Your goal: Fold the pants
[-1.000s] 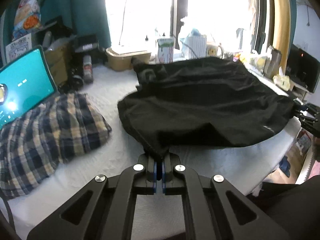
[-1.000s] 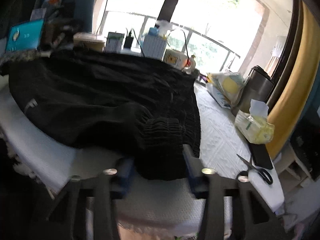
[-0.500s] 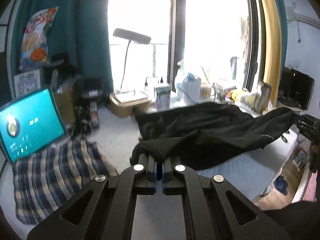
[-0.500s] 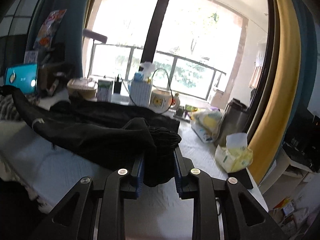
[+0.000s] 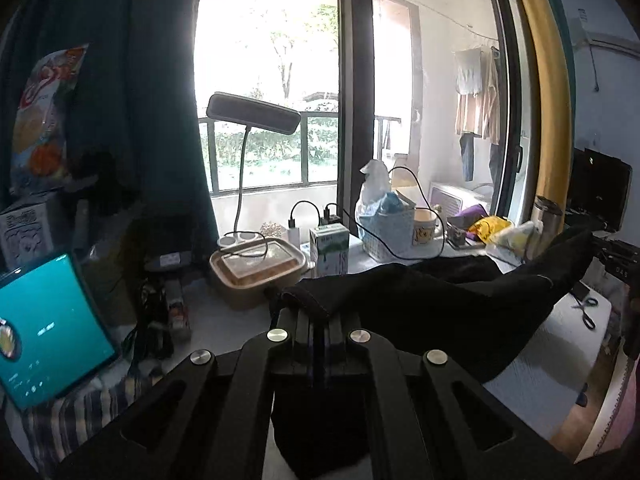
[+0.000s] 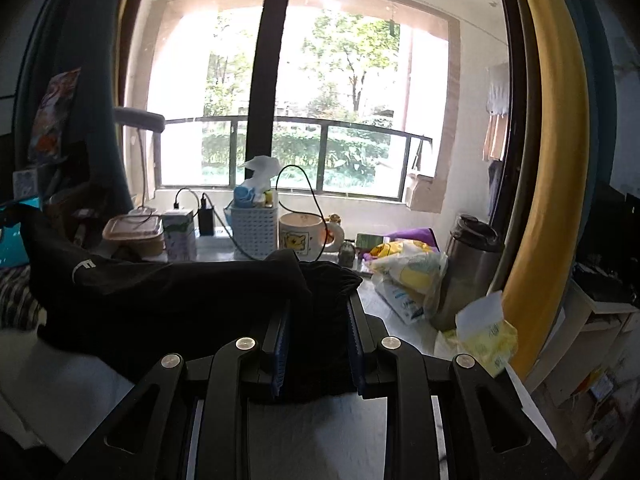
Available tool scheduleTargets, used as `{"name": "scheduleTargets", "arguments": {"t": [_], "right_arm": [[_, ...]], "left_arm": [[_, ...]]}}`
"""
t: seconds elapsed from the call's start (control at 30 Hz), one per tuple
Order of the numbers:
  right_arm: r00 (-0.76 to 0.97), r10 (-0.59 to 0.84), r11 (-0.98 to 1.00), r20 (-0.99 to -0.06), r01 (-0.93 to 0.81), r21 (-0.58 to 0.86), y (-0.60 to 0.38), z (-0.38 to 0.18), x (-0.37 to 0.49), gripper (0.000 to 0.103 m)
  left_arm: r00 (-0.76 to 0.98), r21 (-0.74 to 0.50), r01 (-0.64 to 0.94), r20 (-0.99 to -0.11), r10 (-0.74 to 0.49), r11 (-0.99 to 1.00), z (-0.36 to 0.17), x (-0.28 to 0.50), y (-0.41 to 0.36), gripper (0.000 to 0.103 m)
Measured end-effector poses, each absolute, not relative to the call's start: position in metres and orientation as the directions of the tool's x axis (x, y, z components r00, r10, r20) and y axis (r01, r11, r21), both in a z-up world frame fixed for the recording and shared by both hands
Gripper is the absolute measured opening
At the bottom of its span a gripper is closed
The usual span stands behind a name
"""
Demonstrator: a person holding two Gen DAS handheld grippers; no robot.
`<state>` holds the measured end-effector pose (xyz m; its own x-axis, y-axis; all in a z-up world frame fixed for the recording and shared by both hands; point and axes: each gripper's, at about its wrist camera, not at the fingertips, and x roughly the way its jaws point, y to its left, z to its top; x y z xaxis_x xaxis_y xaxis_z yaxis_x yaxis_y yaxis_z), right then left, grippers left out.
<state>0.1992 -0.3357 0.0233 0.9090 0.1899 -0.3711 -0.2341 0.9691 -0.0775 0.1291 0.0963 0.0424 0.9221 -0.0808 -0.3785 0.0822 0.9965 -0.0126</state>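
Your left gripper [image 5: 319,320] points level toward the window, its jaws pressed nearly together on a thin edge of the black pants [image 5: 432,304]. Your right gripper [image 6: 316,332] is also held level, jaws set wider around a thick bunch, probably the waistband. Both grippers are raised, well apart.

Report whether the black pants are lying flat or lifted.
Lifted: the black pants hang stretched between the left gripper and right gripper, both clamped on fabric.
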Motion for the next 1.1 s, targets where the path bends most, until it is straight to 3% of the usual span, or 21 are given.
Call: {"name": "scheduleTargets", "arguments": {"t": [0.43, 0.67, 0.93, 1.03, 1.1], "right_arm": [[0.889, 0.192, 0.979, -0.416, -0.206, 0.012, -0.332, 0.023, 0.306, 0.026], [0.844, 0.212, 0.975, -0.493, -0.216, 0.05, -0.323, 0.001, 0.376, 0.026], [0.749, 0.208, 0.977, -0.629, -0.193, 0.093, -0.305, -0.047, 0.454, 0.027], [0.724, 0.192, 0.981, -0.663, -0.167, 0.101, -0.303, -0.056, 0.47, 0.042], [0.722, 0.172, 0.985, -0.67, -0.148, 0.094, -0.303, -0.057, 0.478, 0.065]], "left_arm": [[0.9, -0.037, 0.082, -0.426, -0.09, 0.996, 0.039, 0.232, 0.101, 0.002], [0.835, -0.104, 0.046, -0.542, -0.096, 0.993, -0.004, 0.298, 0.116, 0.002], [0.723, -0.1, -0.013, -0.688, -0.06, 0.995, -0.056, 0.348, 0.122, 0.003], [0.692, -0.096, -0.042, -0.721, -0.04, 0.995, -0.068, 0.357, 0.126, 0.005], [0.69, -0.084, -0.059, -0.723, -0.021, 0.995, -0.069, 0.358, 0.127, 0.012]]}}
